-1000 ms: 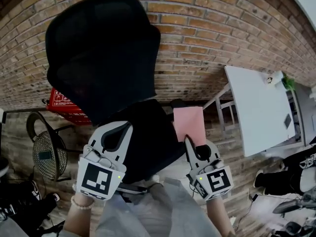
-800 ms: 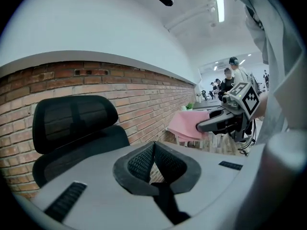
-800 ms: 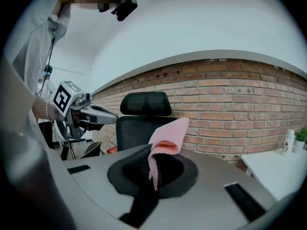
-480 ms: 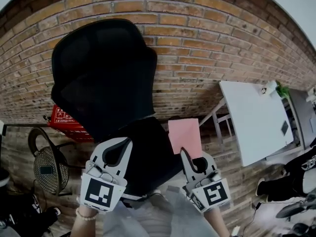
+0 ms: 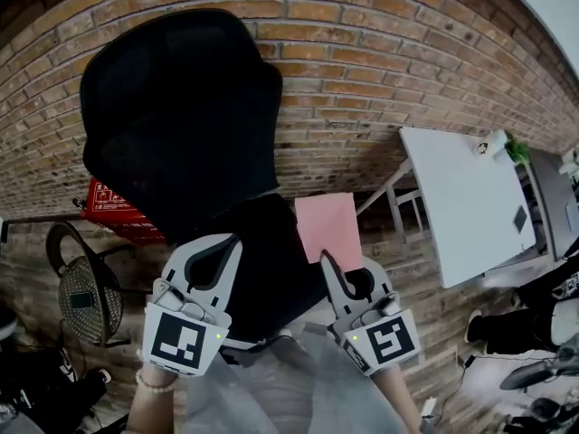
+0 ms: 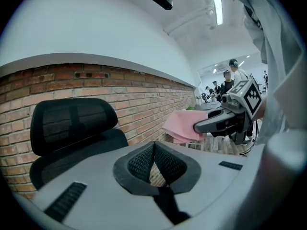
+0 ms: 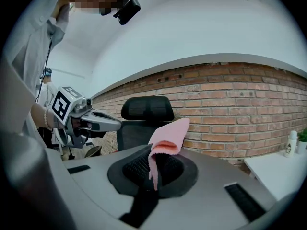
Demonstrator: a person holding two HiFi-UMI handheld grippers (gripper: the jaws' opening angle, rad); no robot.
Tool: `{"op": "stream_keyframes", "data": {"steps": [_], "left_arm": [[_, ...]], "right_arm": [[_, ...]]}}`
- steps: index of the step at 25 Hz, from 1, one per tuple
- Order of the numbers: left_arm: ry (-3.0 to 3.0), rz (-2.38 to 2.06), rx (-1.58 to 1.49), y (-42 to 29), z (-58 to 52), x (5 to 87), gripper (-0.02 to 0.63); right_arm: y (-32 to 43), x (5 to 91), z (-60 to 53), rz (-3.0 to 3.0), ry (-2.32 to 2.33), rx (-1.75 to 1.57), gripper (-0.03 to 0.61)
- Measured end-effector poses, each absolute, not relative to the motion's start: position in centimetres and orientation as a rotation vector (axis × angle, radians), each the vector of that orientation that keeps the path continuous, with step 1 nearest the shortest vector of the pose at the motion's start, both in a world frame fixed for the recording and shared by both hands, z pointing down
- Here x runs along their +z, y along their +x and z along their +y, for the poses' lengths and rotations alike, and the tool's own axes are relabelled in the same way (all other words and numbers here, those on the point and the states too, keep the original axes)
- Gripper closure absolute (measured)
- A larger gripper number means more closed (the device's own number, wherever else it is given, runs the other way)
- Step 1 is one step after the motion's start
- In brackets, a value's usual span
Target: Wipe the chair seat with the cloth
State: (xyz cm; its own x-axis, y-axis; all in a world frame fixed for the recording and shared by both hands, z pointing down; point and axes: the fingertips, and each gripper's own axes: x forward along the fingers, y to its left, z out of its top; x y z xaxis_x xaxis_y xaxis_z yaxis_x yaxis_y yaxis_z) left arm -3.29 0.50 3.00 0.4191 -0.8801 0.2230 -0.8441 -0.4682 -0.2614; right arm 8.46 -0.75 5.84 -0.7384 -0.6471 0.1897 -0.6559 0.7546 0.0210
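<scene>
Your right tongs (image 7: pixel 153 163) are clamped on one edge of the cloth (image 7: pixel 169 134), which stands up from the ribbed black pads as a thin, soft pink square, folded over at the pinch with a loose strip hanging down. Your left tongs (image 6: pixel 153 152) are pressed together with nothing between them, held beside the right pair. From the head view the cloth hangs over the right edge of the seat (image 5: pixel 262 269), and it looks to be in the air rather than lying on it, so I judge that no wiping has begun: you have the cloth in hand, and the lowering and every stroke across the seat are left to do. The seat is a dark, padded, rounded slab; behind it the back (image 5: pixel 176 107) is black mesh in a curved frame. Beyond stands a rough brick wall (image 5: pixel 362 80), with a smooth white table (image 5: pixel 457 197) off to your right.
</scene>
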Motion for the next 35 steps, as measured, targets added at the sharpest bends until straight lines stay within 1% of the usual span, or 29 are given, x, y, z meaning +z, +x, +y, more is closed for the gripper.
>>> {"op": "stream_keyframes", "data": {"steps": [16,35], "left_arm": [[-2.570,1.572,-0.524,-3.0,-0.4,4.3,0.595],[-2.585,1.598,-0.522,-3.2,0.4,4.8,0.595]], "right_arm": [[7.9,7.3,-1.2,-2.745,0.996,0.083,0.528],[8.1,6.9,-1.0,-2.738,1.002,0.072,0.528]]}}
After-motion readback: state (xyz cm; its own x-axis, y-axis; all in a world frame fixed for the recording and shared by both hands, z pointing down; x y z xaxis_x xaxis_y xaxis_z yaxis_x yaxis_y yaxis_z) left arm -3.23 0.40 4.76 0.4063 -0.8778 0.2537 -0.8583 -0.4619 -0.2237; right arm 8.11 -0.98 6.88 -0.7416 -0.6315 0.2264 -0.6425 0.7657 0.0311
